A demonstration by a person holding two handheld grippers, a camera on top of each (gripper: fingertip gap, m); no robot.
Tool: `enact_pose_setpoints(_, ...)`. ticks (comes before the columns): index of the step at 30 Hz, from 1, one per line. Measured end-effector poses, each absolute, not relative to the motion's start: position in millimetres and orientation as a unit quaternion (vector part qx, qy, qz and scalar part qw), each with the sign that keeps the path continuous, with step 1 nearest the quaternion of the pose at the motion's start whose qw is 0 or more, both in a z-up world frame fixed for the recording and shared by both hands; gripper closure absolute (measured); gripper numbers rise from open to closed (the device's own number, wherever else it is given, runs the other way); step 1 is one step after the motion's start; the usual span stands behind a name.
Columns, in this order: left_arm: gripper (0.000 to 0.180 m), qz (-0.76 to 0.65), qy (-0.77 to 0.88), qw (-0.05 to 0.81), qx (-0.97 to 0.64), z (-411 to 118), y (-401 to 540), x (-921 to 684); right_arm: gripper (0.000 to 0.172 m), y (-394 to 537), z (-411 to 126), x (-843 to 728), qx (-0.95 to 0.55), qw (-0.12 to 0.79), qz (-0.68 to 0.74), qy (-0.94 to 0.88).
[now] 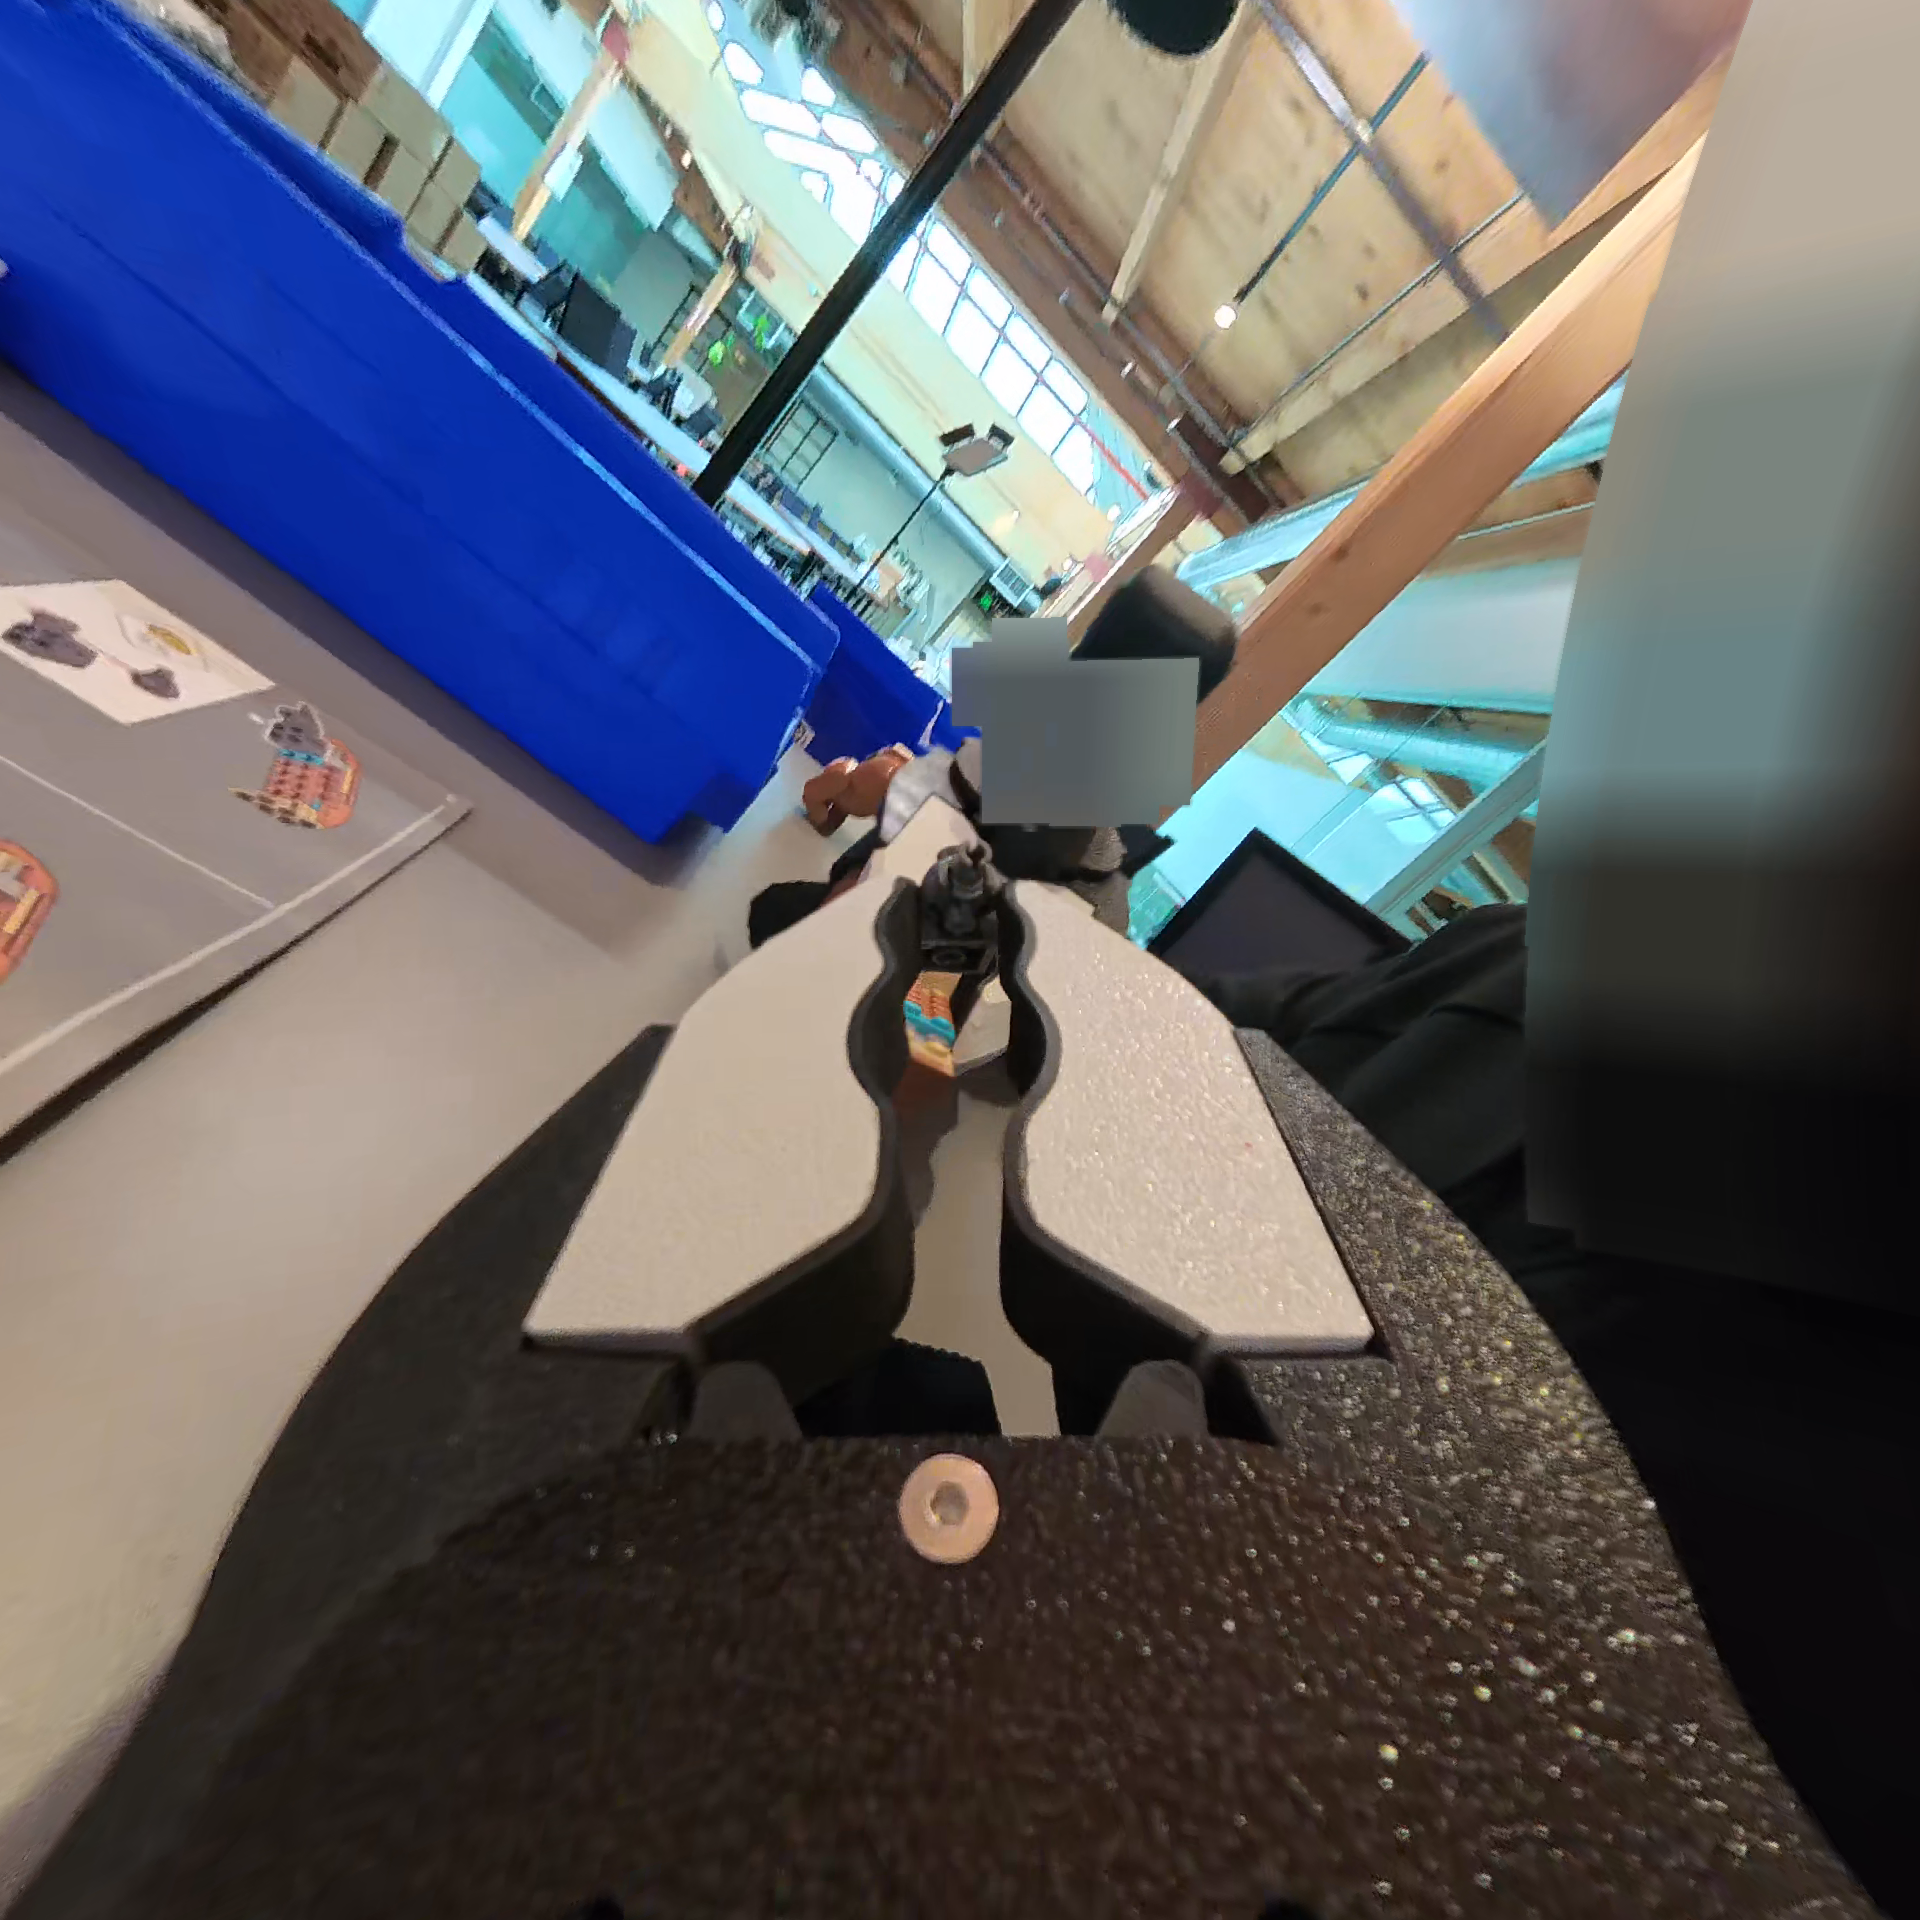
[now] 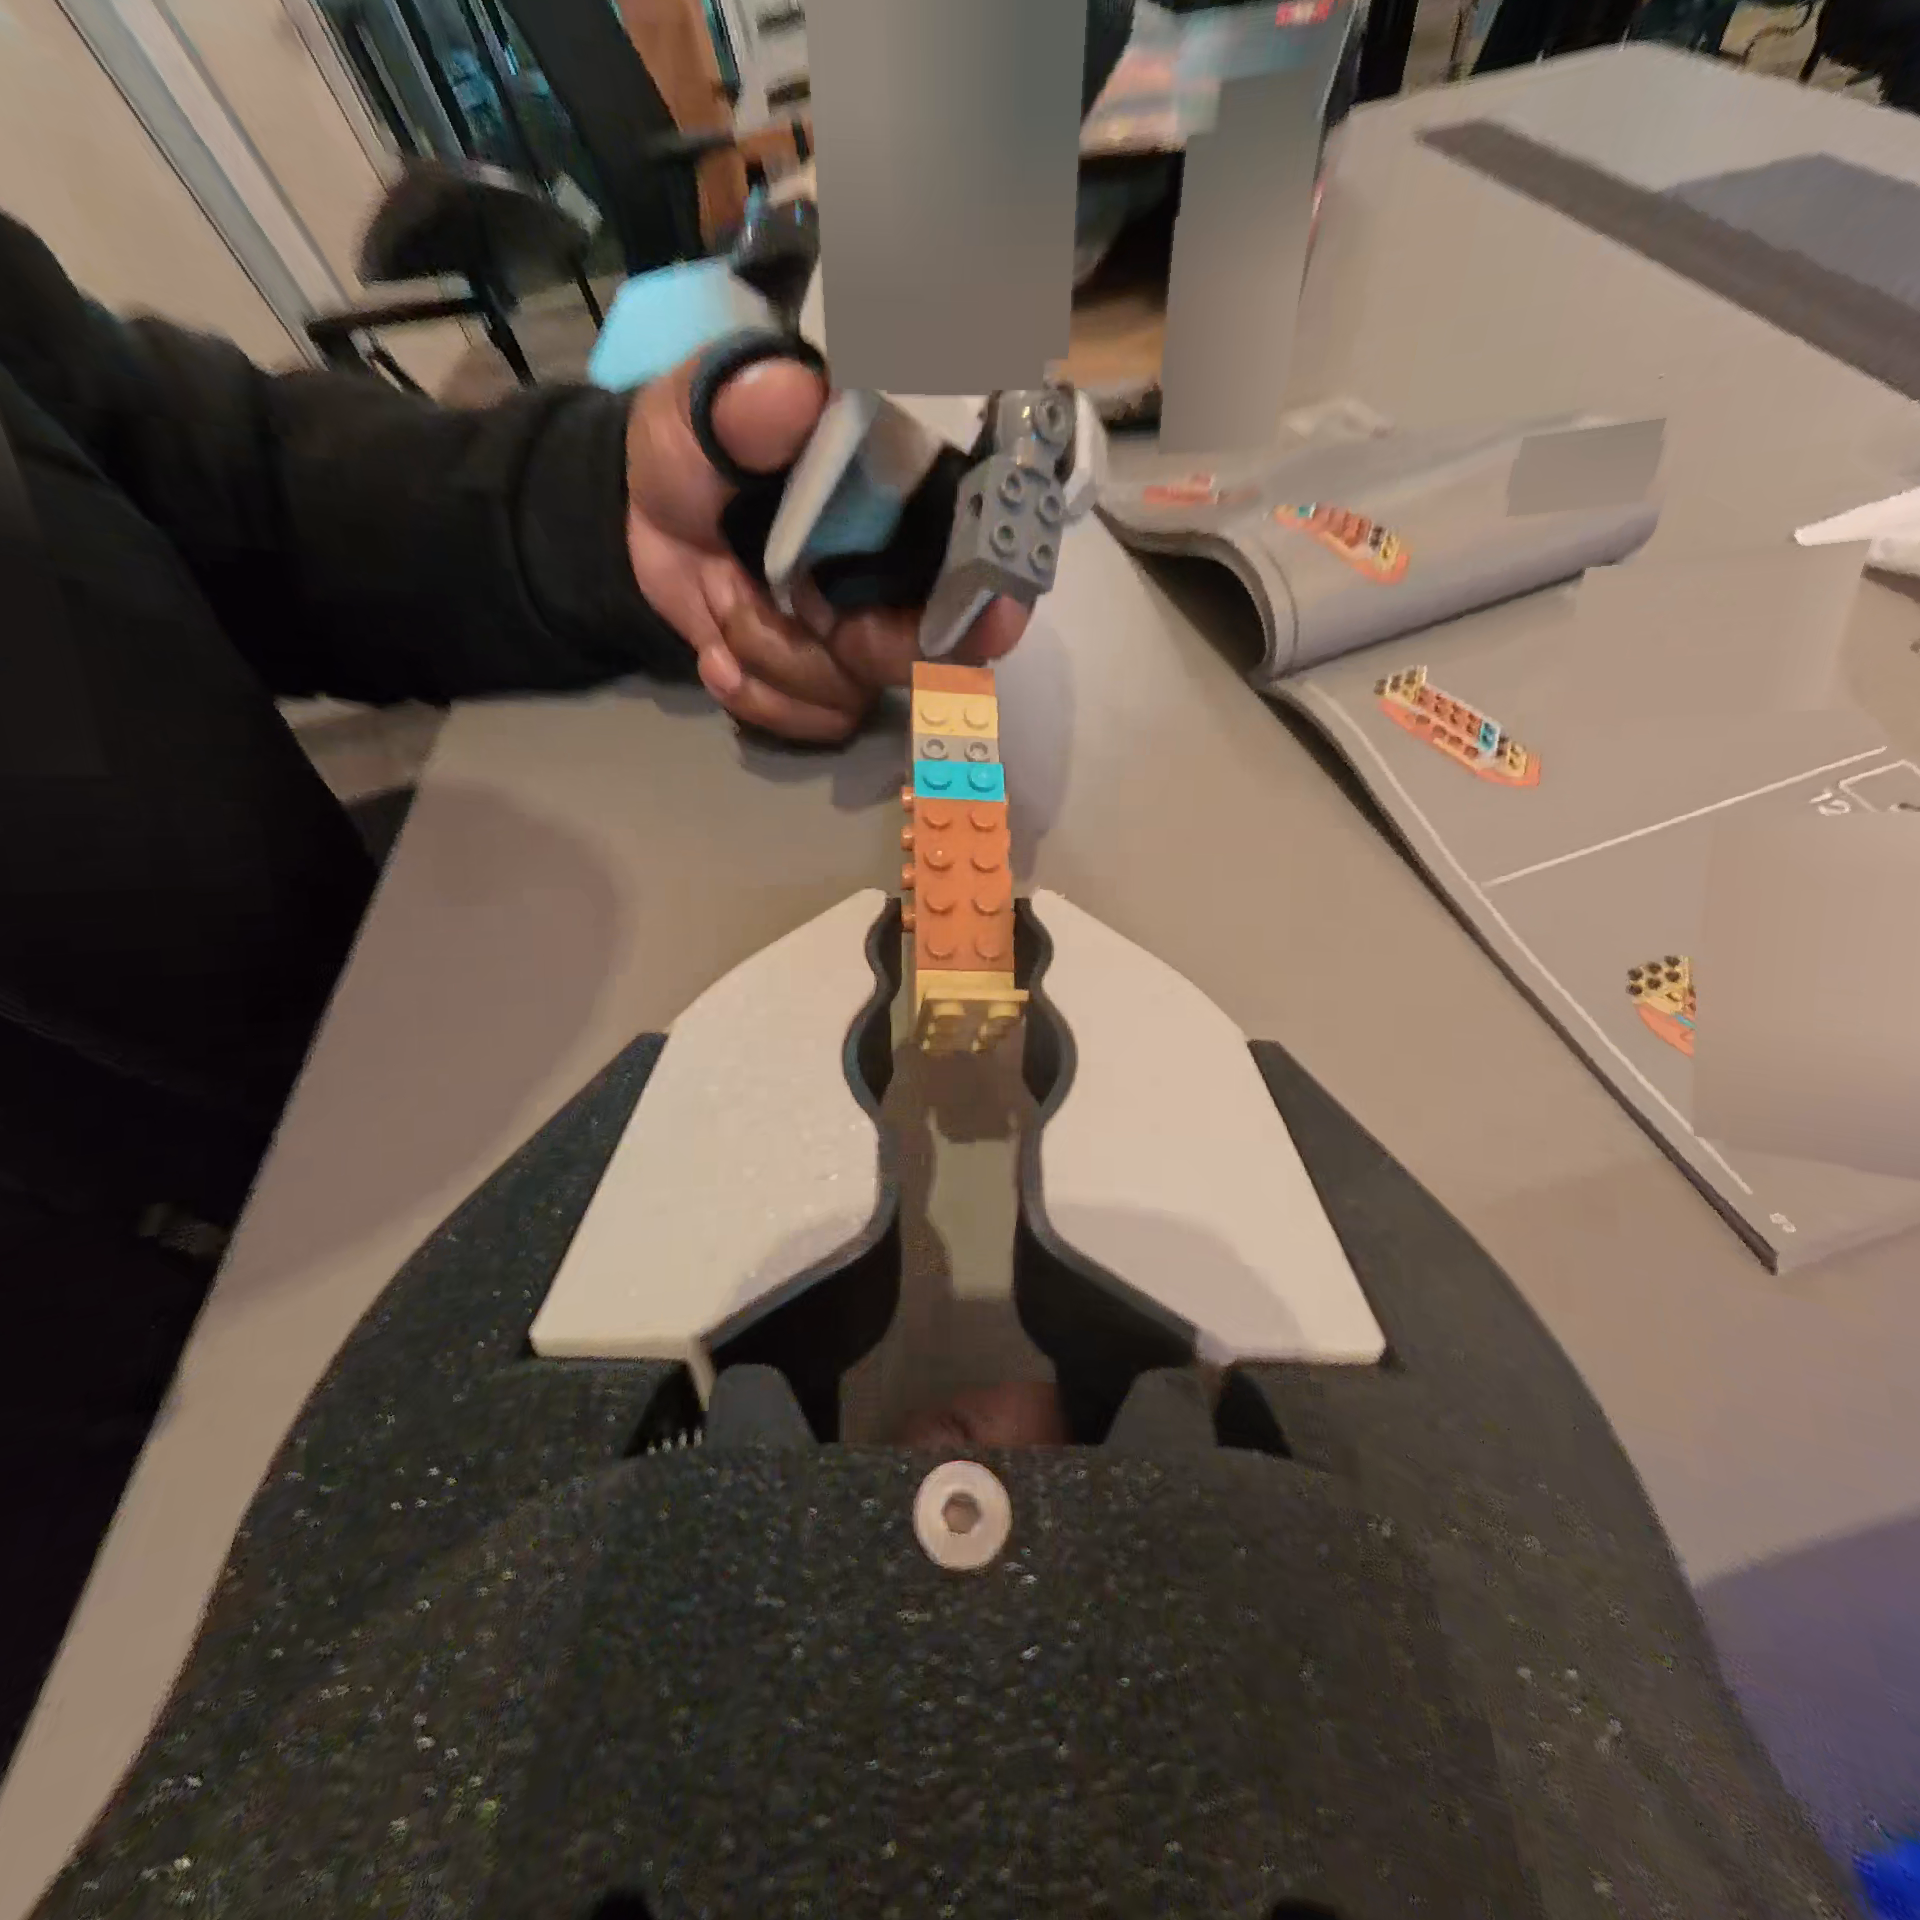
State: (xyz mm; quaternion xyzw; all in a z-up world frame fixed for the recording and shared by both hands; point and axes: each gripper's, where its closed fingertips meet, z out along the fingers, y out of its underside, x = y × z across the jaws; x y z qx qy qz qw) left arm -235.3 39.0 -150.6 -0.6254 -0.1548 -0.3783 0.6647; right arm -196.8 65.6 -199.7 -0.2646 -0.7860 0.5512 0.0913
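Right gripper [image 2: 961, 971] jaws pinched the brick strip [image 2: 961, 862] above the surface's near edge. Left gripper [image 2: 914, 530] jaws clamped a grey piece [image 2: 1013, 520] just above the strip's far end, booklet [image 2: 1455, 582] alongside.

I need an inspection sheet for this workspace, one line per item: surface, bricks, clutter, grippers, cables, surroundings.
Surface: grey table.
Bricks: long orange brick model with tan, grey and teal plates; small dark grey brick assembly; brown piece beside the blue bin.
Clutter: open instruction booklet.
Grippers: right gripper shut on the orange brick model; left gripper, in a hand, shut on the dark grey brick assembly.
Cables: nothing seen.
Surroundings: wooden beams, windows, dark screen.
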Motion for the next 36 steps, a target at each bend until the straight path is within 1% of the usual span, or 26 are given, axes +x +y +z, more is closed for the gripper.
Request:
enact_pose_setpoints(5, 0.167, -0.382, -0.12, 0.691, -0.602, -140, 41, -223, 0.152, 62, -180, -195, -0.261, 0.089, 0.598, -0.753)
enact_pose_setpoints(13, 0.167, -0.313, -0.058, 0.704, -0.635, -141, 42, -213, 0.152, 62, -172, -193, -0.248, 0.105, 0.609, -0.746)
enact_pose_setpoints(18, 0.167, -0.252, -0.001, 0.691, -0.677, -147, 40, -206, 0.152, 63, -171, -191, -0.231, 0.127, 0.596, -0.758)
enact_pose_setpoints(24, 0.166, -0.22, 0.033, 0.679, -0.7, -150, 38, -202, 0.152, 60, -173, -187, -0.215, 0.134, 0.583, -0.772)
enact_pose_setpoints(31, 0.167, -0.225, 0.058, 0.67, -0.705, -150, 34, -197, 0.152, 59, -174, -183, -0.199, 0.133, 0.575, -0.782)
enact_pose_setpoints(36, 0.166, -0.236, 0.096, 0.646, -0.719, -155, 30, -185, 0.152, 57, -178, -177, -0.168, 0.142, 0.554, -0.803)
